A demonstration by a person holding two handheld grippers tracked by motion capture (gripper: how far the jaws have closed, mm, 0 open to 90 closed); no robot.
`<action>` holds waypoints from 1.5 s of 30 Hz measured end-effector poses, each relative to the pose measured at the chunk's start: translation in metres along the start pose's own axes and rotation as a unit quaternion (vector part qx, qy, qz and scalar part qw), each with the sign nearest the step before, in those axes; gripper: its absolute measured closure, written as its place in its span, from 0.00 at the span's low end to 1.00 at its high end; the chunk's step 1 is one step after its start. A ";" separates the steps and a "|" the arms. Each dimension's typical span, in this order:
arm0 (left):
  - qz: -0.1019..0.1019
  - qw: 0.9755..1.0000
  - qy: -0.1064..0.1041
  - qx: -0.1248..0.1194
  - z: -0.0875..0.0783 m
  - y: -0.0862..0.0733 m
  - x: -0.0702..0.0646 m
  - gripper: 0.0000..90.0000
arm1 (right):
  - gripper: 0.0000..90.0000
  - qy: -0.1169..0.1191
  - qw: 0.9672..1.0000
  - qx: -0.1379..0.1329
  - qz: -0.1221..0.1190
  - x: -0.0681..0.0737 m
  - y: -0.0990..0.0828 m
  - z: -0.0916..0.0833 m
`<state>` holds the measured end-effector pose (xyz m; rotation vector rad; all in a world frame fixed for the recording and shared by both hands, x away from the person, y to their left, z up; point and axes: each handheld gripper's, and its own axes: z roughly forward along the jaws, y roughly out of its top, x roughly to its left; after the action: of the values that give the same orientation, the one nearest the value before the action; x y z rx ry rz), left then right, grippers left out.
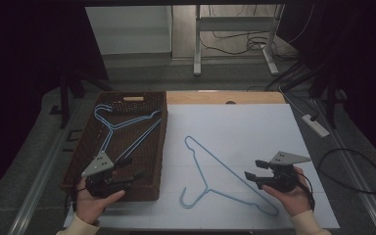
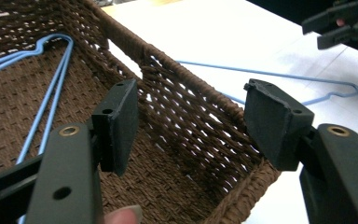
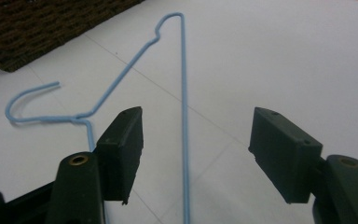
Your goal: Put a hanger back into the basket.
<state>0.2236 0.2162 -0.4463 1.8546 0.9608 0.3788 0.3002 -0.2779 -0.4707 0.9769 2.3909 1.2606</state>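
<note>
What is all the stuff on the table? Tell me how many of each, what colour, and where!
Basket: one, brown woven, left side of the table.
Hangers in basket: at least two, light blue wire, lying on the basket floor.
Loose hanger: one, light blue wire, flat on the white sheet, hook toward the person.
White sheet: one, white, covering the tabletop.
Power strip: one, white, on the floor at the right.
Left gripper: one, black, jaws open over the basket's near end.
Right gripper: one, black, jaws open above the loose hanger's long bar.
</note>
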 end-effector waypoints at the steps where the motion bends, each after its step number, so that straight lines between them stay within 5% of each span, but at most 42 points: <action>1: 0.001 1.000 0.000 0.002 0.001 0.000 -0.001 0.41 | 0.42 0.013 1.000 0.009 -0.003 0.002 0.010 0.003; 7: 0.004 1.000 -0.004 0.008 0.004 -0.001 -0.002 0.40 | 0.46 0.031 0.999 0.030 -0.016 0.005 0.032 0.020; 8: 0.004 1.000 -0.004 0.007 0.004 -0.001 -0.003 0.40 | 0.55 0.046 0.998 0.047 -0.010 0.004 0.038 0.031; 10: 0.004 1.000 -0.004 0.008 0.004 -0.002 -0.003 0.40 | 0.58 0.049 0.997 0.056 -0.010 0.004 0.041 0.036; 17: 0.006 1.000 -0.005 0.010 0.006 -0.001 -0.002 0.40 | 1.00 0.057 0.993 0.099 -0.030 0.008 0.061 0.071; 26: 0.007 1.000 -0.008 0.010 0.007 0.001 -0.001 0.41 | 1.00 0.055 0.983 0.164 -0.059 0.010 0.077 0.134; 31: 0.008 1.000 -0.008 0.008 0.006 0.001 -0.002 0.41 | 1.00 0.052 0.981 0.178 -0.061 0.009 0.079 0.155; 40: 0.012 1.000 -0.006 0.010 0.006 0.001 -0.002 0.41 | 1.00 0.032 0.977 0.195 -0.074 0.008 0.077 0.176; 45: 0.011 1.000 -0.005 0.011 0.006 0.001 -0.002 0.41 | 1.00 0.026 0.979 0.191 -0.072 0.004 0.077 0.176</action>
<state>0.2264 0.2105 -0.4485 1.8864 0.9418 0.3724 0.4216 -0.1347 -0.5115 0.8532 2.7508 0.7991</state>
